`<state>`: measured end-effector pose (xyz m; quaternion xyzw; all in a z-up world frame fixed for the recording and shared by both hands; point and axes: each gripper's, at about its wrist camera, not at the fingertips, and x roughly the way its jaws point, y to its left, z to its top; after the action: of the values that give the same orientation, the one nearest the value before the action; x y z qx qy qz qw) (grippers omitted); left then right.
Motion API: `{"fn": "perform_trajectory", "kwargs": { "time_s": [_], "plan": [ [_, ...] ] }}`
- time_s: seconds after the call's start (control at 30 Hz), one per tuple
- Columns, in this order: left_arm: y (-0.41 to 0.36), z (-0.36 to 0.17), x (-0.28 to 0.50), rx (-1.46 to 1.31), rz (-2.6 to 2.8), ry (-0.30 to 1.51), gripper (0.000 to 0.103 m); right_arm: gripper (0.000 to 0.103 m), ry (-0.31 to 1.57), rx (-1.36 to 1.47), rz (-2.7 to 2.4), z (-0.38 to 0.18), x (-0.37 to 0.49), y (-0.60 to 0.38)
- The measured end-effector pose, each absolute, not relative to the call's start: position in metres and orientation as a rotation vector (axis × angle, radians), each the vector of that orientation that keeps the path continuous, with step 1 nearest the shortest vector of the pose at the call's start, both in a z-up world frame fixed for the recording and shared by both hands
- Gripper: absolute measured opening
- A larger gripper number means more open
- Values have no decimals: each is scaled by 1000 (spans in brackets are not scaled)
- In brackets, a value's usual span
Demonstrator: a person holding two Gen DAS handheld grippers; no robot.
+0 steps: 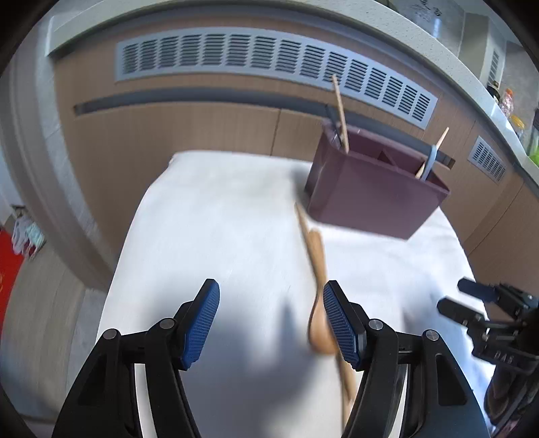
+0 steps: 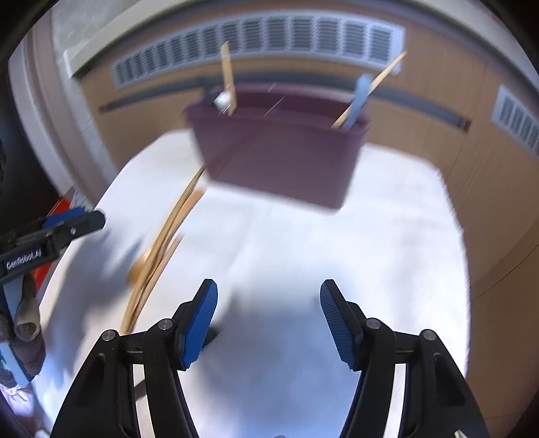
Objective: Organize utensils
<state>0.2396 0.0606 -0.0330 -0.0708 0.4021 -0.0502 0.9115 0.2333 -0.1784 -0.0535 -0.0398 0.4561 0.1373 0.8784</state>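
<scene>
Both views blurred. Left gripper point(image 1: 271, 320) with jaws apart, nothing clamped; wooden spoon point(image 1: 318, 286) and chopstick point(image 1: 347, 380) flat on white table point(image 1: 219, 236), just beside right pad. Right gripper point(image 2: 267, 320) likewise spread over bare cloth. Maroon utensil holder point(image 1: 377, 188) at far edge, sticks and blue handle point(image 2: 358, 101) upright inside.

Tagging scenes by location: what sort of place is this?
Probably a home kitchen. A white-covered table holds a maroon utensil caddy and wooden spoon, in front of wood-grain cabinets under a pale countertop.
</scene>
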Motion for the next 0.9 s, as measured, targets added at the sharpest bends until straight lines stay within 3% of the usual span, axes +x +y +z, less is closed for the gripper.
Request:
{"fn": "perform_trajectory", "kwargs": {
  "time_s": [0.27, 0.43, 0.73, 0.9],
  "plan": [
    [76, -43, 207, -134, -85, 870, 69, 61, 1082, -168, 382, -86, 200, -124],
    [80, -42, 197, -147, -92, 865, 72, 59, 1042, -258, 371, -91, 187, -103],
    [62, -52, 206, -159, -150, 934, 73, 14, 1026, -254, 394, -86, 184, -125],
    [36, -54, 221, -129, -199, 958, 73, 11, 1027, -196, 336, -81, 189, -163]
  ]
}}
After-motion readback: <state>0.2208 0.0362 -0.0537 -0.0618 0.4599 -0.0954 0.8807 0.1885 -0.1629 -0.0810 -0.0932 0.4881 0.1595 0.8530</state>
